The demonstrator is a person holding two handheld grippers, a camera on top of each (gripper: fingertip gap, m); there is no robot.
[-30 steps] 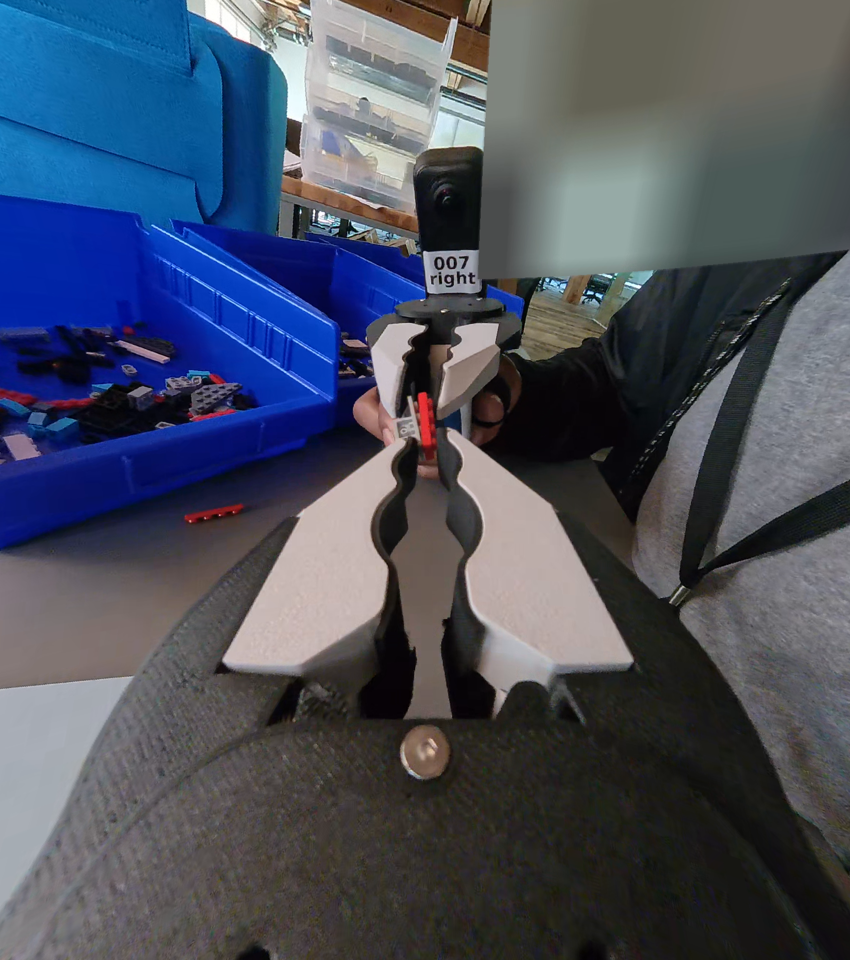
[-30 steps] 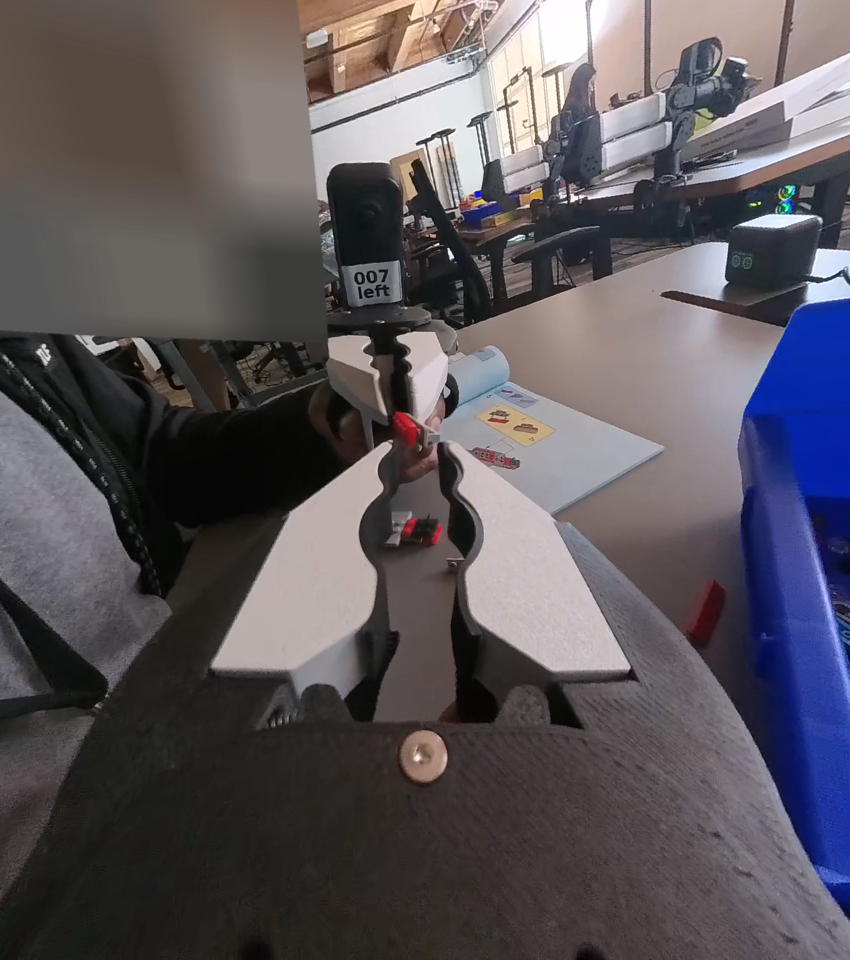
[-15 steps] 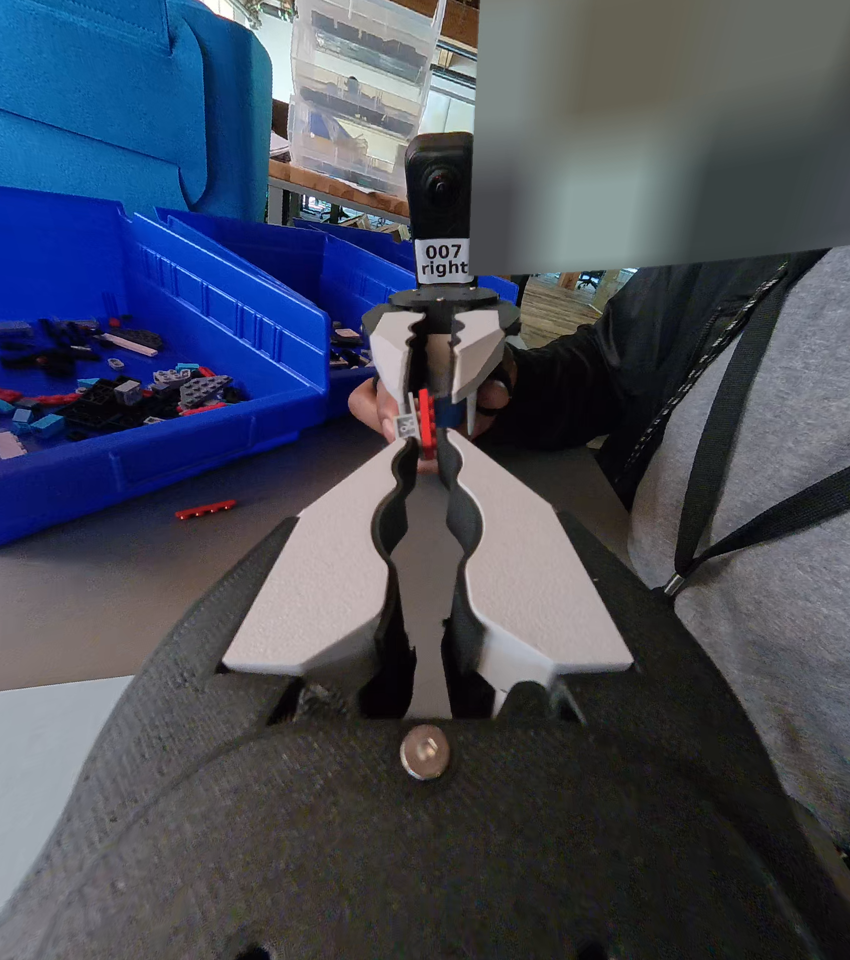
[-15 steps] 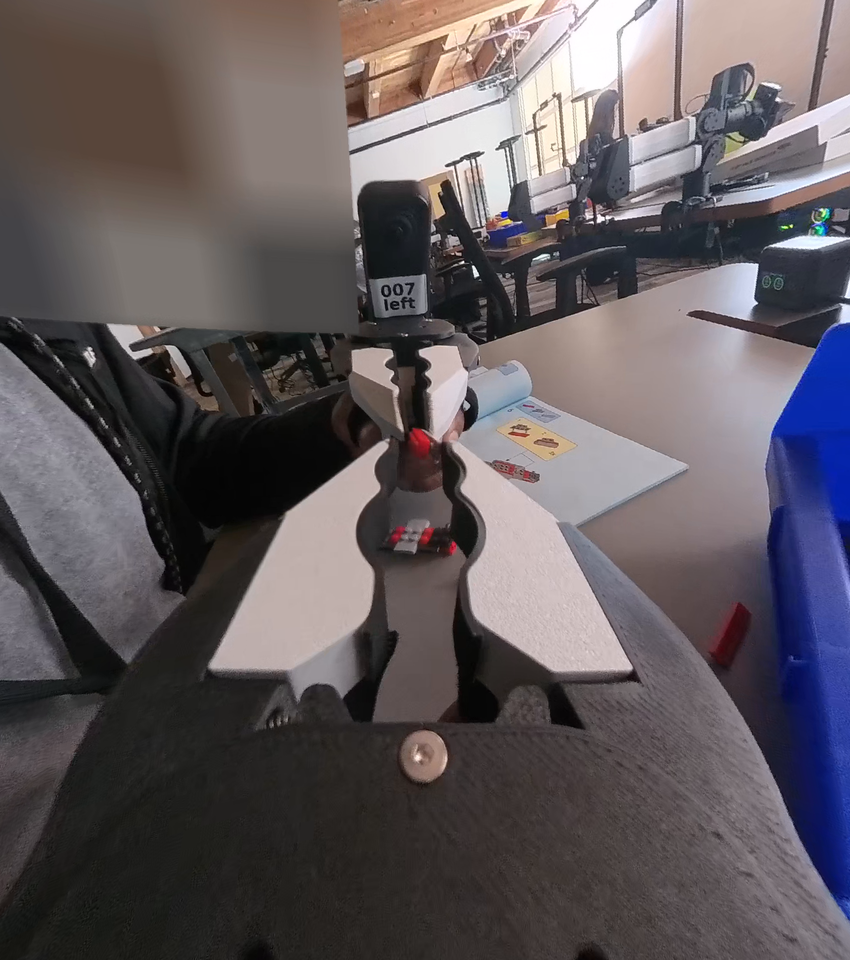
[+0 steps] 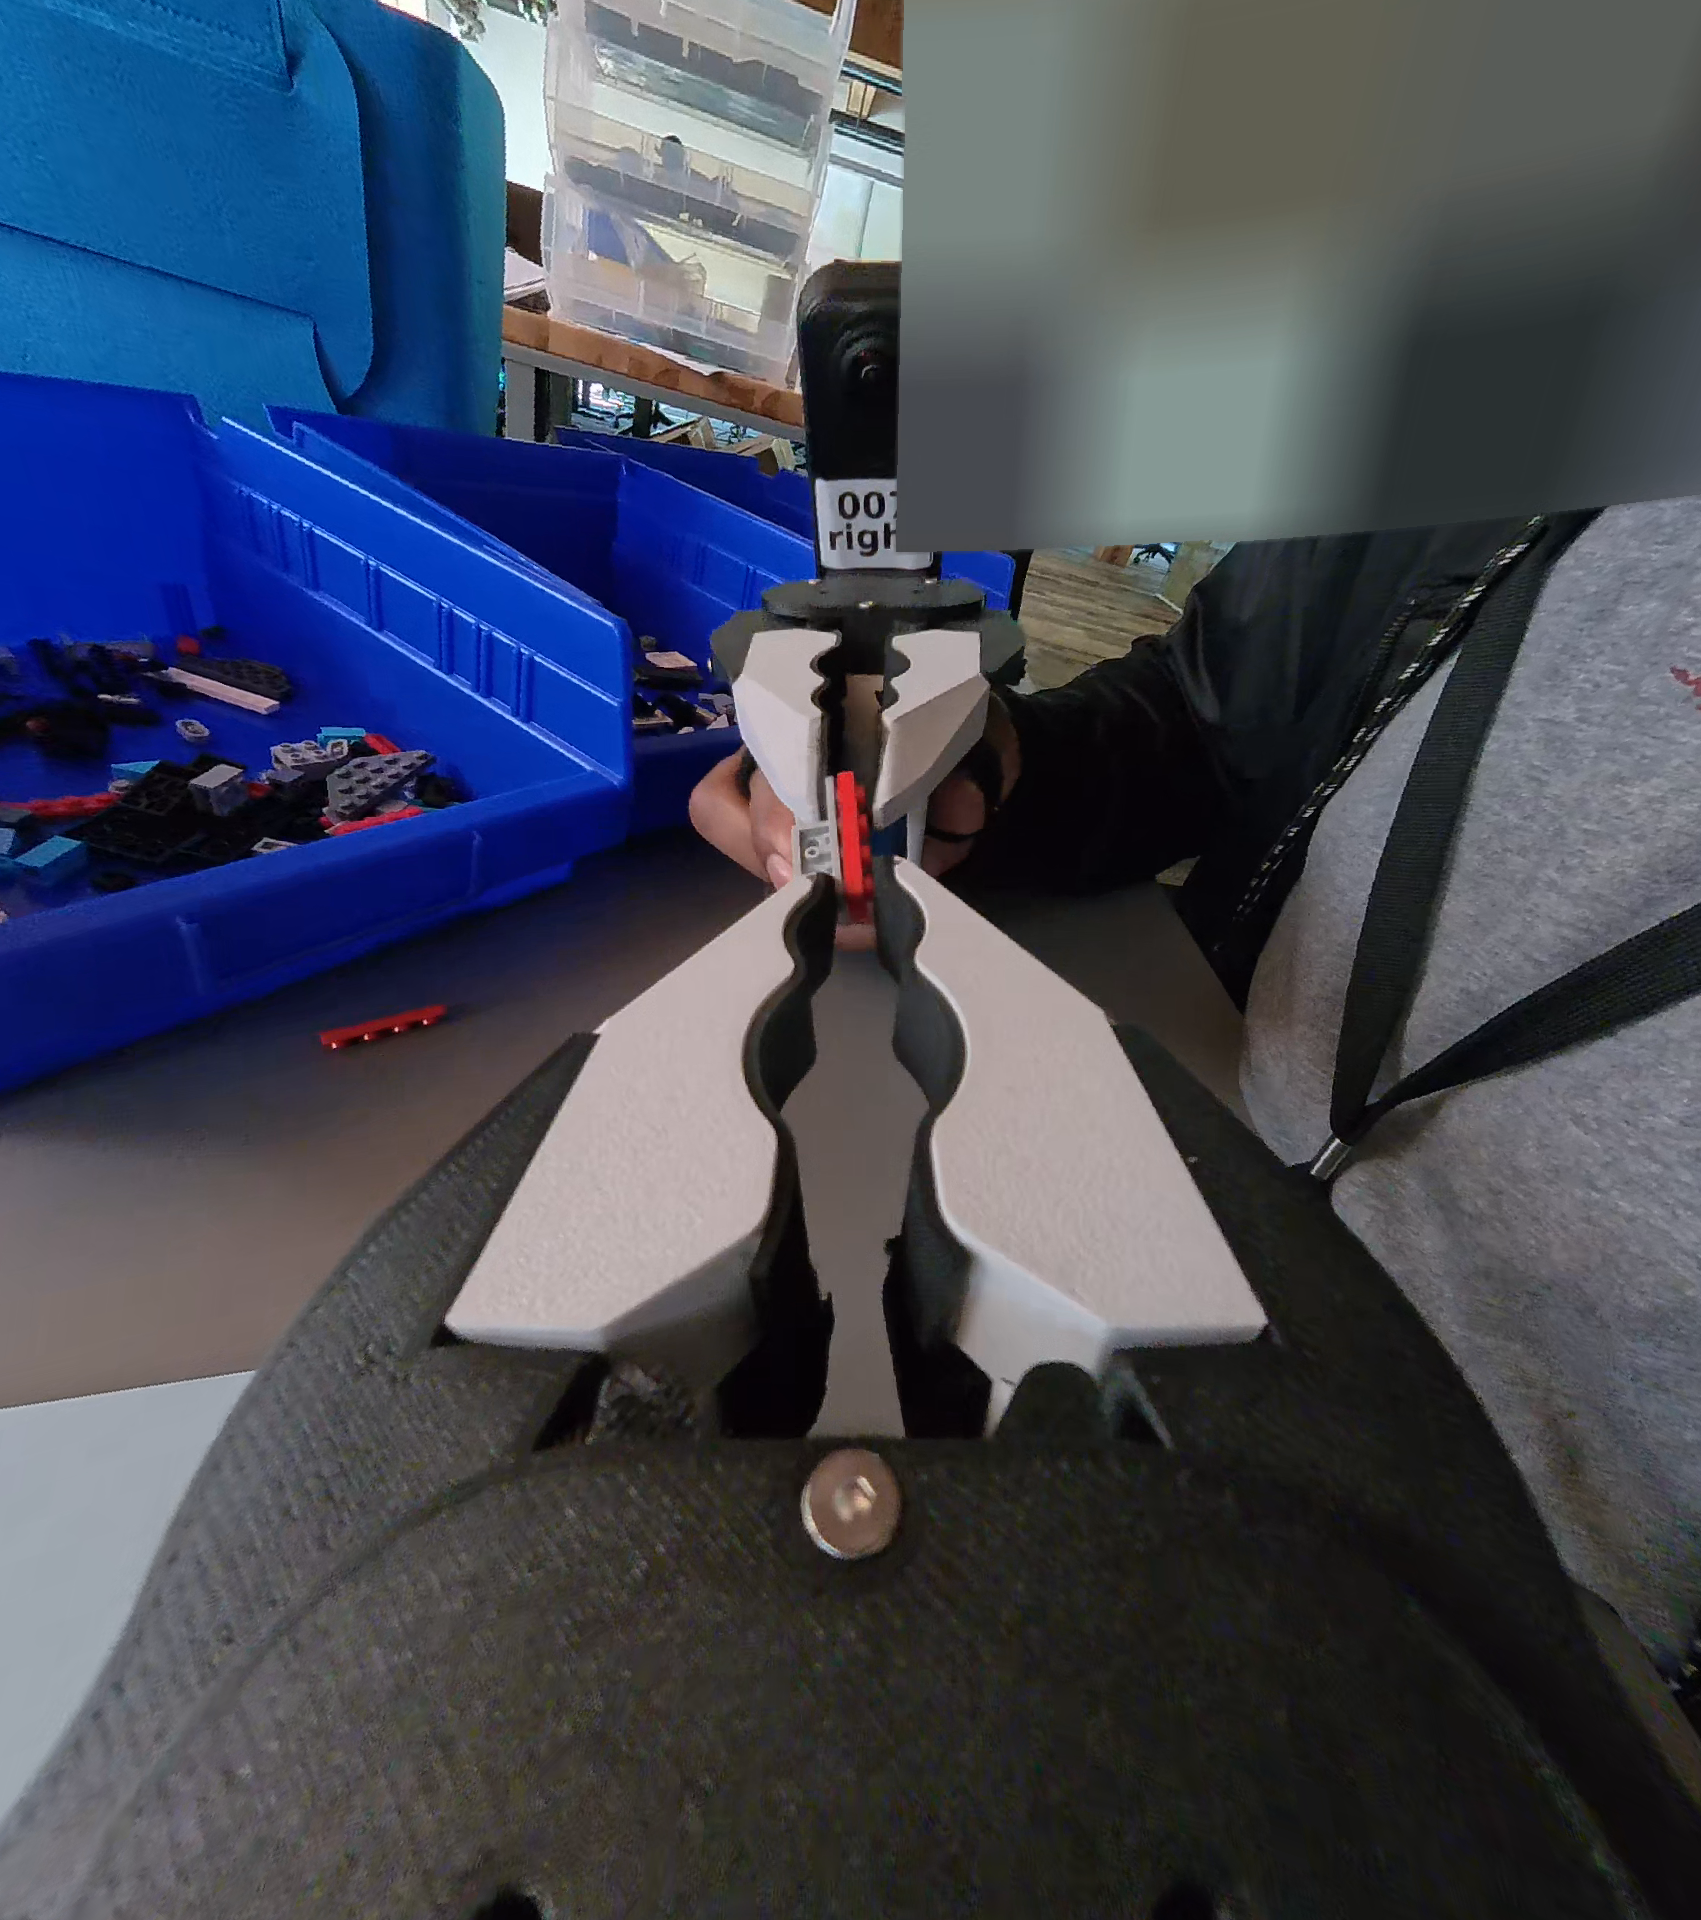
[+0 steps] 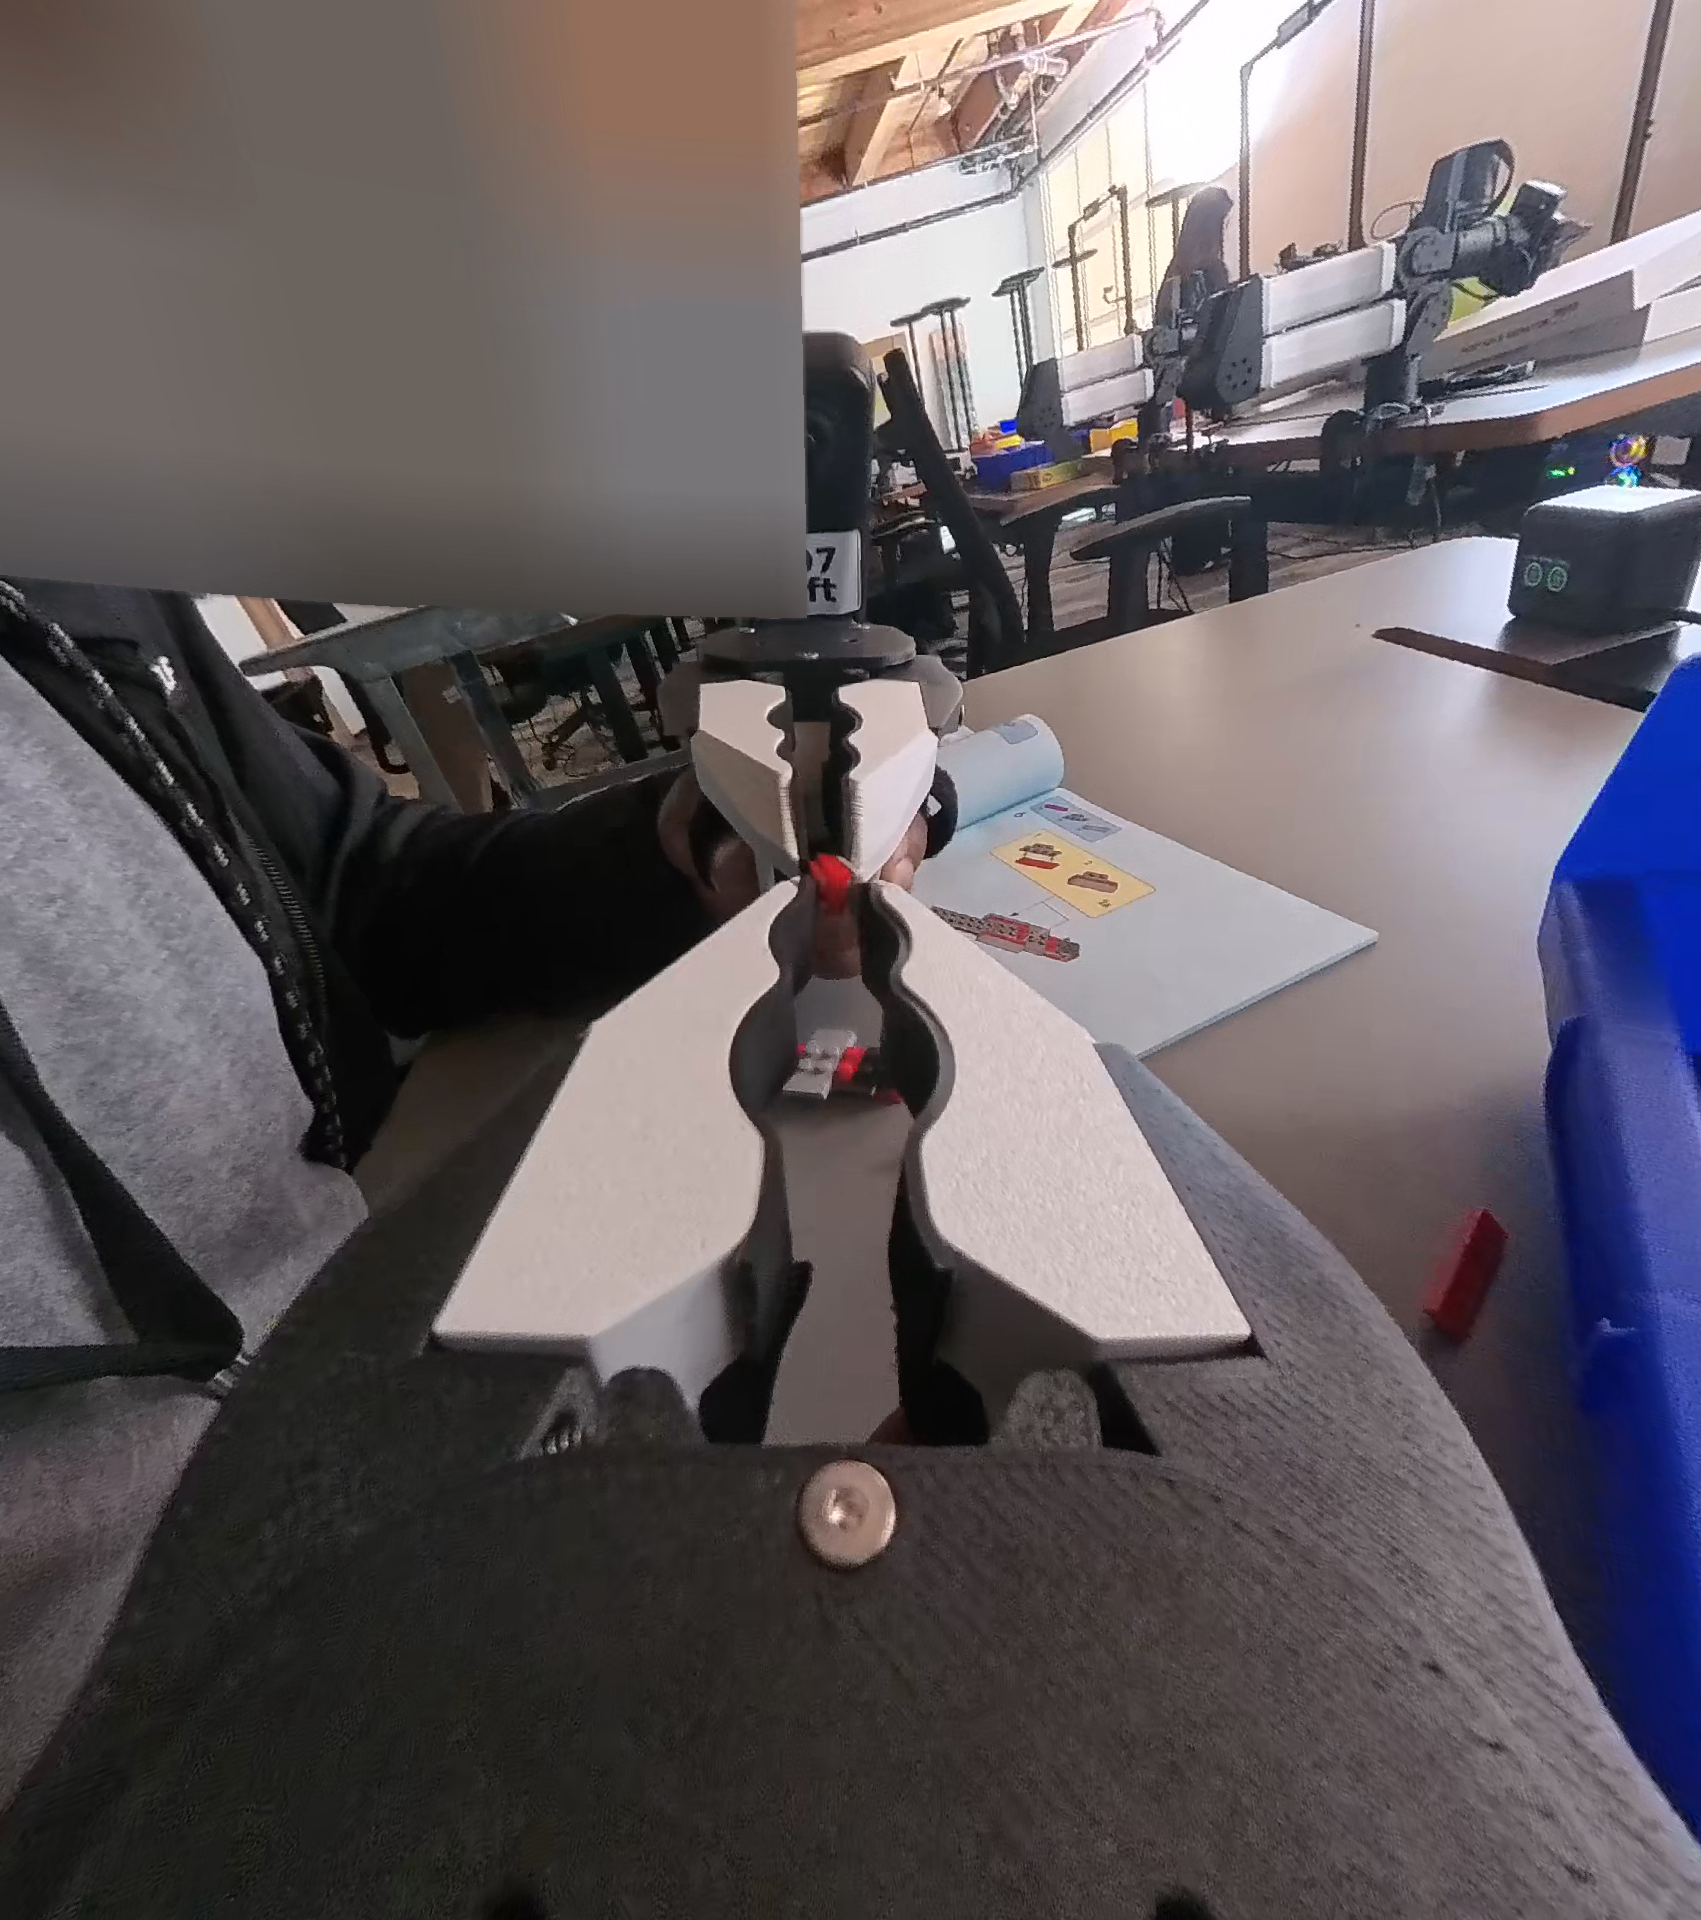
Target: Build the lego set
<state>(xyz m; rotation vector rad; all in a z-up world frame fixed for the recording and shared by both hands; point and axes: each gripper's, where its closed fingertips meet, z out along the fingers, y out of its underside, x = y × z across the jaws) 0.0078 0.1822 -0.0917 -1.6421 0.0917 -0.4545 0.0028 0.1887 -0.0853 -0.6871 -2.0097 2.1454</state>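
Blue bins (image 5: 306,665) — red plate (image 5: 854,847); pale-blue booklet (image 6: 1189,956).

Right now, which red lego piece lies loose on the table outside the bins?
The long flat red studded plate beside the big blue plastic bin; the other red piece is held between both tools.

White fingers (image 5: 638,1164), black mount, grey hoodie (image 5: 1604,1039).

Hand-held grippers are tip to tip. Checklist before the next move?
1. Right hand-held gripper clamped on red-and-grey piece: ok.
2. Left hand-held gripper actually pinching that piece: cannot tell.
3. Tips aligned nose to nose: ok.
4. Partial build on table, untouched: ok.
5. Loose red plate outside blue bin: not ok.
6. Instruction booklet open: ok.
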